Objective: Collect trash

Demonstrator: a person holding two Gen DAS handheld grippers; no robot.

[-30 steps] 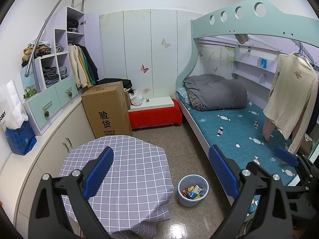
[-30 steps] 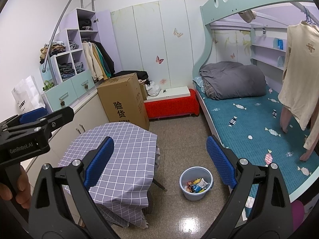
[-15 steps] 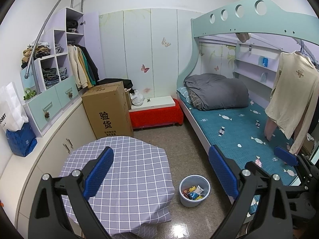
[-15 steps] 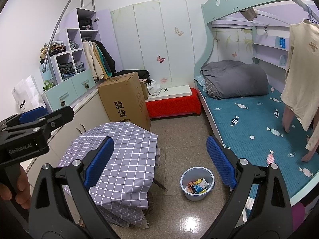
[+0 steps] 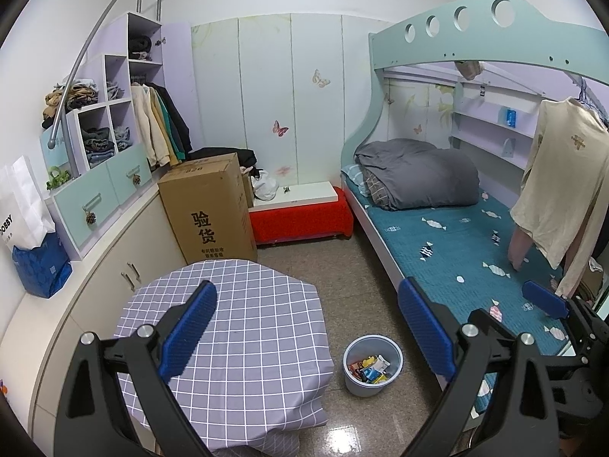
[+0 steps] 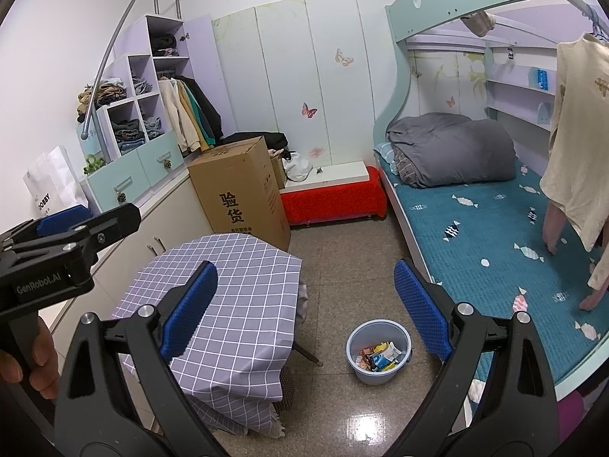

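A: What fills the room?

B: A bunk bed (image 5: 468, 236) along the right wall, its teal sheet printed with candy shapes and a grey quilt (image 5: 418, 175) rolled at the head. Left of it stands a tall cardboard box (image 5: 207, 209), upright, black characters on its front.

A: And nearer?

B: A small table under a grey checked tablecloth (image 5: 236, 327), soft fabric draping over the edges.

A: The task's thing?

B: The trash bin (image 5: 373, 365), a round pale-blue plastic bucket, stands upright on the glossy tiled floor between the table and the bed frame, its mouth facing up. Crumpled colourful wrappers (image 6: 380, 356) lie inside.

A: The tools?

B: The left gripper (image 5: 304, 327) is spread wide, nothing between its ribbed blue pads (image 5: 188, 329), held above the table's edge. The right gripper (image 6: 302, 308) is just as wide and empty. In the right wrist view the left gripper's black body shows at the left edge, a hand (image 6: 26, 361) around its handle.
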